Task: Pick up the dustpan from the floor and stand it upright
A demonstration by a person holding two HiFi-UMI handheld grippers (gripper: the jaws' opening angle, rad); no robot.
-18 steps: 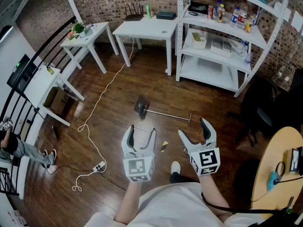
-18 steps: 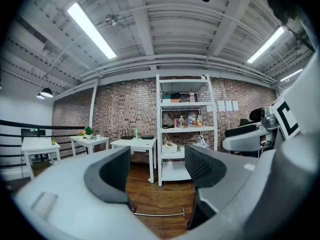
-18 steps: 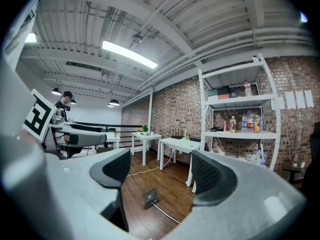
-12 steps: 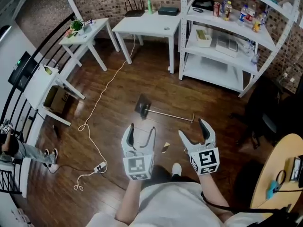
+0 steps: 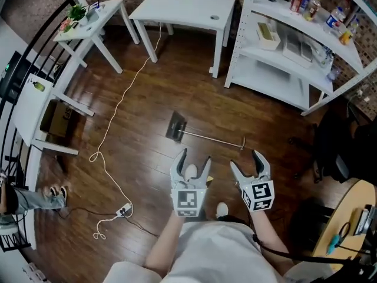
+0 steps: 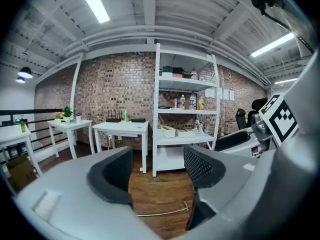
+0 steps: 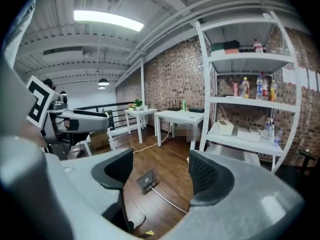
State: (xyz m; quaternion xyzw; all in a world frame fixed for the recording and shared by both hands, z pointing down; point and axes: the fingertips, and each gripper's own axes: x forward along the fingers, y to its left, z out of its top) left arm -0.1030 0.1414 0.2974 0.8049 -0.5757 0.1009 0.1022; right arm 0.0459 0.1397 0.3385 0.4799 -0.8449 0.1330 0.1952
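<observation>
The dustpan [image 5: 176, 127] lies flat on the wooden floor, its dark pan to the left and its thin metal handle [image 5: 215, 139] running right to a small end grip. In the right gripper view the dustpan [image 7: 145, 180] shows between the jaws, some way off. The left gripper view shows only the handle [image 6: 162, 213] low between its jaws. Both grippers hang in front of me, nearer than the dustpan: my left gripper [image 5: 190, 161] and my right gripper [image 5: 248, 163] stand open with nothing in them.
A white cable [image 5: 115, 112] snakes from the white table [image 5: 185, 9] to a power strip [image 5: 123, 209] at lower left. White shelving [image 5: 300, 46] with bottles stands at the right. A shoe [image 5: 220, 209] and a small yellow scrap [image 7: 148, 232] lie by my feet.
The view has moved forward and tilted down, so the dustpan lies closer. The left gripper has shifted right, towards the right gripper. Both stay open.
</observation>
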